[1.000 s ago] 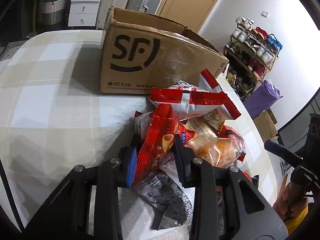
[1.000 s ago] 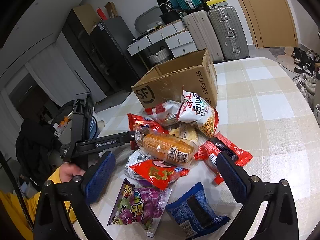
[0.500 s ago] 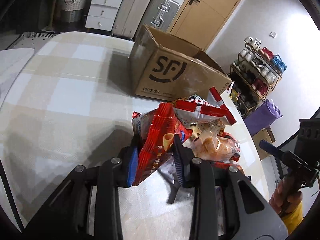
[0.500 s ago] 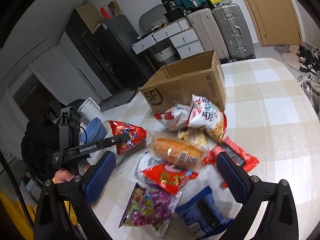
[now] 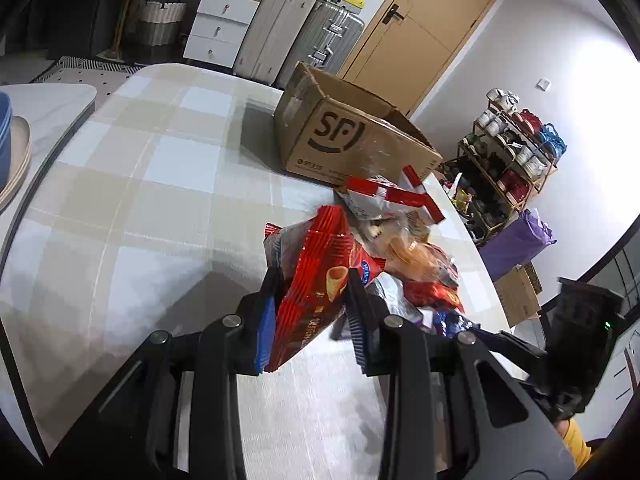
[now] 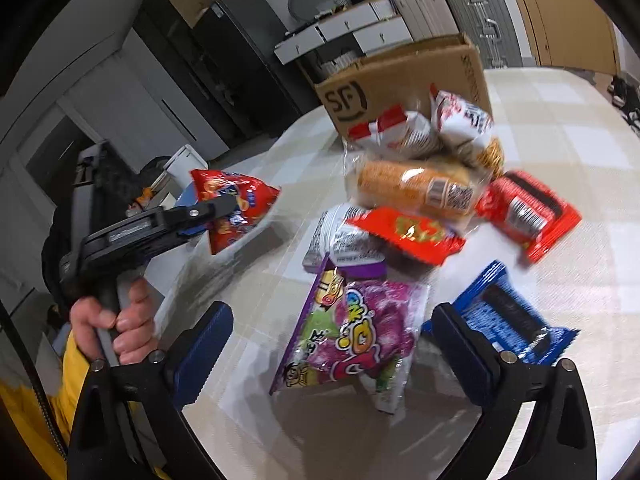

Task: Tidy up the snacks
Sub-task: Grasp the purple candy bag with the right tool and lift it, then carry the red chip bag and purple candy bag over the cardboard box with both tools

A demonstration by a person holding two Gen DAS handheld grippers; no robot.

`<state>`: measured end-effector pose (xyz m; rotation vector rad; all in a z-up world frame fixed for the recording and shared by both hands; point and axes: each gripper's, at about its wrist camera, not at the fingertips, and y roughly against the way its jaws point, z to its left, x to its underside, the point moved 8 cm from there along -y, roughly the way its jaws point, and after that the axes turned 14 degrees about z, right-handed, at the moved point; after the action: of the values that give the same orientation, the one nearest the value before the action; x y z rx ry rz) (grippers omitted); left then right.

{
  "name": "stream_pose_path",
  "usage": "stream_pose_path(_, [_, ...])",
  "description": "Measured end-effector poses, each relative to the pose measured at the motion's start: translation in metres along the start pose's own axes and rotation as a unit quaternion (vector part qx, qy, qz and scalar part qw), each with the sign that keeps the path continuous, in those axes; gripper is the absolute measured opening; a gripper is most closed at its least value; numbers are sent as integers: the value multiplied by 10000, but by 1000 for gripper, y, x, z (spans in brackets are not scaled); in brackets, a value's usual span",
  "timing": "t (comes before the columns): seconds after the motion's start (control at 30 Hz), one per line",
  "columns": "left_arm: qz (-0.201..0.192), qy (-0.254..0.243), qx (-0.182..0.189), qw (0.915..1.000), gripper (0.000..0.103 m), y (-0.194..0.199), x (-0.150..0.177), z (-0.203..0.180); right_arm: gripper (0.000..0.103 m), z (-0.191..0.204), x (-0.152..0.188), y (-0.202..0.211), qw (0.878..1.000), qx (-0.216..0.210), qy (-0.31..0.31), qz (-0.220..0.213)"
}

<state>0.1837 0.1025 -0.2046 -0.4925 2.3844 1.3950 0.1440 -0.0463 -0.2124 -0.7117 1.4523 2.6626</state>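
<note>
Snacks (image 6: 412, 216) lie heaped before the box (image 5: 352, 140) as my left gripper (image 5: 312, 312) clamps a red bag (image 5: 316, 284), probably clear of the table, best carried level, while my right gripper (image 6: 332, 344), empty, narrows over the purple pack (image 6: 352, 332).

Home: suitcases (image 5: 320, 36), shoe rack (image 5: 516, 156), drawer unit (image 5: 220, 28), checked tablecloth (image 5: 160, 160).

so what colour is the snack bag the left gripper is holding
Mostly red, with blue and yellow print; the bag shows best in the right wrist view.
</note>
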Motion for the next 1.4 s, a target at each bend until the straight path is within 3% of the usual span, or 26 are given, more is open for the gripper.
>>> stream_pose_path(0.13, [-97,-79,-17,9999,28,19,13,-7,94,5,3,-15,9988,430,68,202])
stream_pose_path(0.27, [-139,-136,-56,9998,28,36,25,-12,71,-2,5,-34,9974,484,-215,484])
stream_pose_path(0.3, [-161,-166,-28,9997,28,40,28,-15,69,-4,5,-36,9971,529,-269,467])
stream_pose_path(0.5, [-211,-241,-56,9995,28,56,42,-23,59,-7,7,-33,9980,248,-462,362])
stream_pose_path(0.67, [-206,-205,-155,9995,28,65,51,-27,58,-3,14,-22,9983,-80,-531,237])
stream_pose_path(1.17, [-333,-588,-331,9972,29,92,70,-75,58,35,5,90,9938,-400,-68,-1040])
stream_pose_path(1.4, [-598,-676,-750,9931,29,109,76,-94,58,43,-3,144,9855,-561,57,-1597])
